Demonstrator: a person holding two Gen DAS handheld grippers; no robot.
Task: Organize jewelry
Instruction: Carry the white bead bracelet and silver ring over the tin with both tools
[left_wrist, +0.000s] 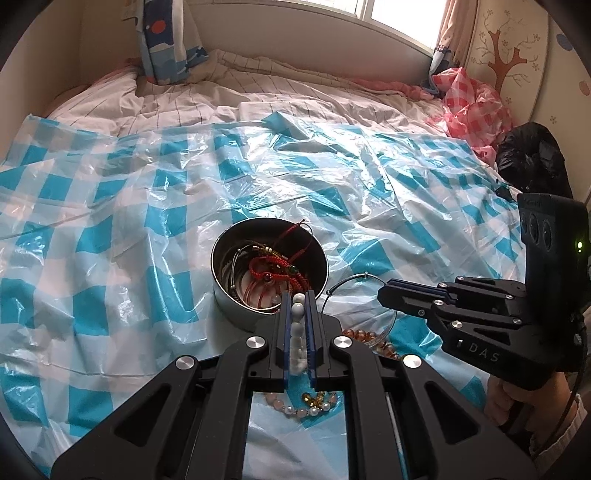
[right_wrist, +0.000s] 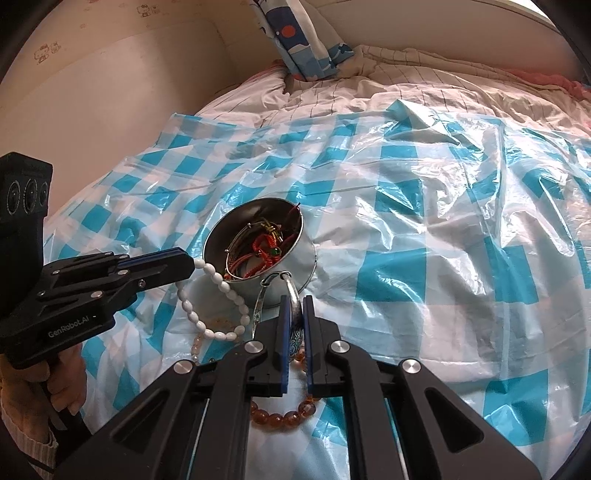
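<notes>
A steel bowl (left_wrist: 236, 308) (right_wrist: 295, 269) on the blue-checked plastic sheet holds red cord bracelets (left_wrist: 266, 266) (right_wrist: 264, 253) and thin bangles. My left gripper (left_wrist: 298, 297) (right_wrist: 190, 264) is shut on a white bead bracelet (left_wrist: 297, 332) (right_wrist: 218, 306) that hangs beside the bowl's near rim. My right gripper (right_wrist: 294, 301) (left_wrist: 384, 290) is shut on a silver bangle (right_wrist: 291, 295) (left_wrist: 351, 280), just right of the bowl. An amber bead bracelet (right_wrist: 284, 417) (left_wrist: 364, 336) and a pink-and-pearl bead bracelet (left_wrist: 299, 408) (right_wrist: 197, 343) lie on the sheet below the grippers.
The blue-checked sheet (left_wrist: 110, 206) (right_wrist: 443, 229) covers a bed with a striped quilt (left_wrist: 221, 92). A patterned pillow (left_wrist: 166, 37) stands at the back. A pink checked bag (left_wrist: 469, 103) and a black bag (left_wrist: 532, 155) lie at the right.
</notes>
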